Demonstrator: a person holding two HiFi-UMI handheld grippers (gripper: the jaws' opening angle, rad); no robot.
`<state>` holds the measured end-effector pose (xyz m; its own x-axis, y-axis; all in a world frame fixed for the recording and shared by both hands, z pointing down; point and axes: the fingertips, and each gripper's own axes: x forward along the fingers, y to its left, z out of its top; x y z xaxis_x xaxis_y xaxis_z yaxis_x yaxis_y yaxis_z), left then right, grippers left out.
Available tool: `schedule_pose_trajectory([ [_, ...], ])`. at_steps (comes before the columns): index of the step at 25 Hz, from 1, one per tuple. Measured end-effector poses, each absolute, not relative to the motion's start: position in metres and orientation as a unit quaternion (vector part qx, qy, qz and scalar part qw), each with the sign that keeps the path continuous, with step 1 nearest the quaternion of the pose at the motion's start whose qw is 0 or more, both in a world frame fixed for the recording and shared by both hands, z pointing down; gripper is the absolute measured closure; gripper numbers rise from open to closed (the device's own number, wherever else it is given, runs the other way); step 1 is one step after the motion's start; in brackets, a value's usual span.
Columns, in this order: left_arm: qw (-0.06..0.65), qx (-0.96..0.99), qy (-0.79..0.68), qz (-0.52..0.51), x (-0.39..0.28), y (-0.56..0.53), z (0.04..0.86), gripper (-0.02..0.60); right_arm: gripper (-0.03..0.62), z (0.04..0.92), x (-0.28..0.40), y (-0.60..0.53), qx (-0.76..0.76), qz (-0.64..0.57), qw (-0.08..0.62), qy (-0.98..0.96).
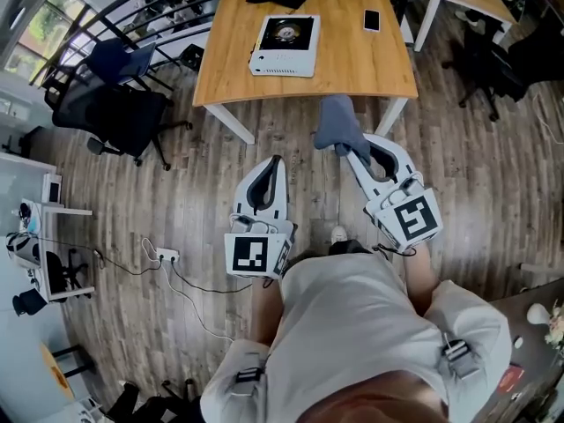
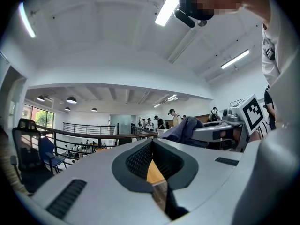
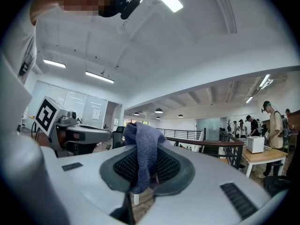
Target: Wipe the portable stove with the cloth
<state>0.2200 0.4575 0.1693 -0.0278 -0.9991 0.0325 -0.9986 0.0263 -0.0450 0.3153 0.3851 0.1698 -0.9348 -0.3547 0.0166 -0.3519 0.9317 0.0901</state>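
- Right gripper [image 3: 145, 159]: jaws clamped on the blue-grey cloth [image 3: 143, 142]; the cloth bunches up past the tips and hangs down between them
- Left gripper [image 2: 152, 146]: jaws closed tip to tip and empty; just beside the right jaws, not touching them
- Portable stove [image 1: 285, 44]: on the table [image 1: 352, 64], well ahead of both jaws; apart from the cloth

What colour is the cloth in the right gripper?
The cloth is greyish blue, seen best in the right gripper view.
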Motion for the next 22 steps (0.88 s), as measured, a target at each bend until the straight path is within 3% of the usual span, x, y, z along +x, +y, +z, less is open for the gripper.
schedule_pose_trajectory([
  [10,-0.002,-0.698,0.716,-0.035,0.209,0.42,0.179,0.561,0.52,0.176,0.297,0.348,0.172,-0.032,0.013,-0.984],
  [22,-0.009,-0.704,0.709,-0.03,0.137,0.364,0.189,0.561,0.519,0.185,0.227,0.295,0.183,-0.036,0.025,-0.982],
])
